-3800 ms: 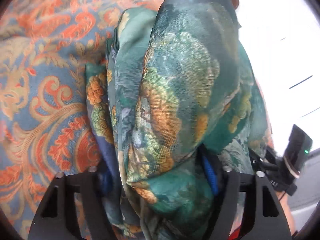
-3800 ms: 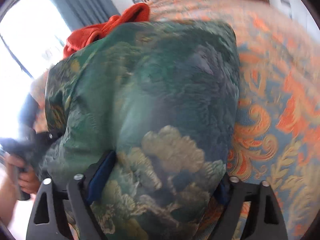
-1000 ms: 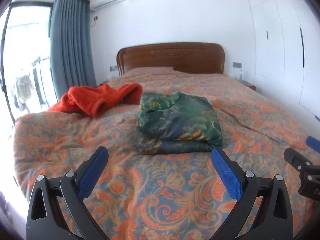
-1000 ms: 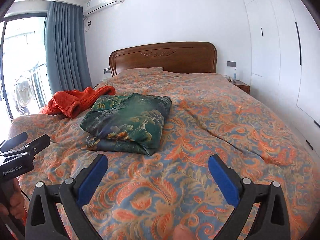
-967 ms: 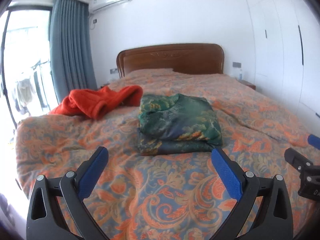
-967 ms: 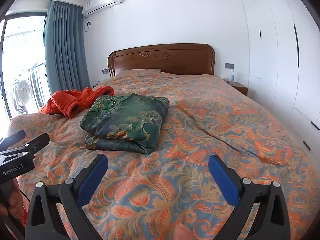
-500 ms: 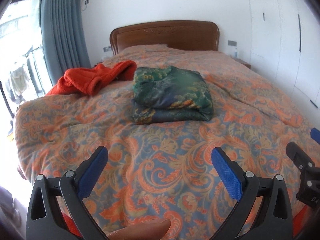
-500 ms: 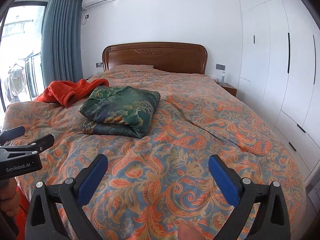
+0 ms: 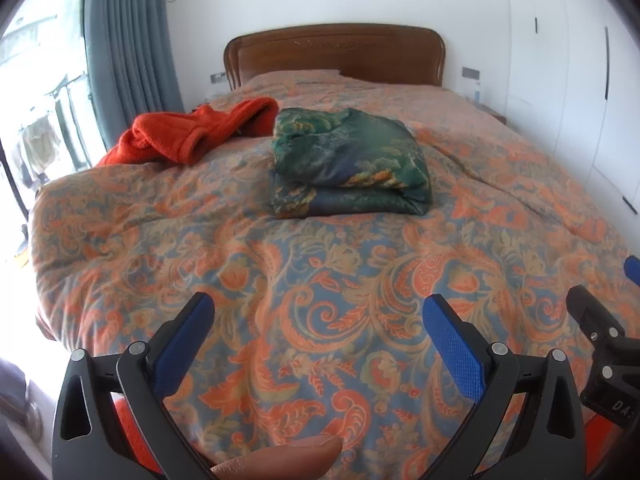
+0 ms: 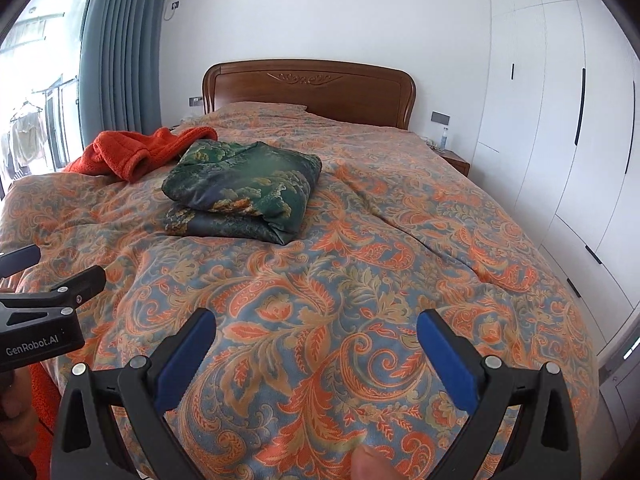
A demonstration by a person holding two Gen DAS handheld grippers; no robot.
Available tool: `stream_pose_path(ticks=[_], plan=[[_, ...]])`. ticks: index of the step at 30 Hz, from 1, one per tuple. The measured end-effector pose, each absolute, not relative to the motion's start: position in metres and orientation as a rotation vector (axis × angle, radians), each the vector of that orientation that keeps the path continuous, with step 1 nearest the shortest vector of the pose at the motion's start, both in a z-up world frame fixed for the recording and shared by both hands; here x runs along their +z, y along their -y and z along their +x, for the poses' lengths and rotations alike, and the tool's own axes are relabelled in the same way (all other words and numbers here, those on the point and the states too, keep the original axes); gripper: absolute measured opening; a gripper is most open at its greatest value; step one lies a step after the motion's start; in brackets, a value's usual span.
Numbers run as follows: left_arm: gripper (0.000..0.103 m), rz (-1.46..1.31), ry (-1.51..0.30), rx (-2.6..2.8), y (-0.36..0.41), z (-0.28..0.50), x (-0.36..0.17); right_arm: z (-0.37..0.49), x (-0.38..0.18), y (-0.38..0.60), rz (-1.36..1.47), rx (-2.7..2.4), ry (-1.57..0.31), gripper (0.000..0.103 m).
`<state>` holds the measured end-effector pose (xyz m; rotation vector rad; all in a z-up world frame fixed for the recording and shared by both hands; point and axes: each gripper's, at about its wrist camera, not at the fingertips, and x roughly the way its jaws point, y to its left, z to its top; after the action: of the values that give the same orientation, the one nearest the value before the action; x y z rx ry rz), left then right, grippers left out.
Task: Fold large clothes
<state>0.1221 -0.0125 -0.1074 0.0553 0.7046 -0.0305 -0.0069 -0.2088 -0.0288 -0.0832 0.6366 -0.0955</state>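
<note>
A green patterned garment [image 9: 348, 164] [image 10: 244, 188] lies folded into a thick square on the bed, toward its left middle. An orange fleece garment [image 9: 192, 132] [image 10: 132, 152] is heaped unfolded just left of it, touching it. My left gripper [image 9: 318, 320] is open and hovers over the foot of the bed, well short of the folded garment. My right gripper [image 10: 316, 332] is open too, at the same distance, with nothing between its fingers. In each wrist view the other gripper shows at the frame's edge.
The bed carries an orange and blue paisley duvet [image 10: 400, 260] with a wooden headboard [image 10: 308, 88]. White wardrobe doors [image 10: 560, 120] line the right wall. A blue curtain [image 10: 120, 52] and a bright window are on the left. A nightstand [image 10: 456, 160] stands by the headboard.
Both grippers let go of the green garment, which now lies folded on the bed. They have drawn back to the foot of the bed; the left one now tilts further down.
</note>
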Motion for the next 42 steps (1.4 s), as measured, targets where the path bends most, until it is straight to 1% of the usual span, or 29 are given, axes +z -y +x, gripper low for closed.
stream_pose_path(ticks=[14,30,42], plan=[[0.103,0.068,-0.691,-0.032,0.016,0.114,-0.098,-0.013,-0.021,0.208,-0.08,-0.152,-0.68,0.102],[0.103,0.074,-0.67,-0.064,0.017,0.104,-0.08,-0.024,-0.007,0.201,-0.112,-0.137,-0.671,0.102],[0.103,0.065,-0.688,-0.075,0.015,0.103,-0.076,-0.024,-0.003,0.194,-0.125,-0.117,-0.671,0.102]])
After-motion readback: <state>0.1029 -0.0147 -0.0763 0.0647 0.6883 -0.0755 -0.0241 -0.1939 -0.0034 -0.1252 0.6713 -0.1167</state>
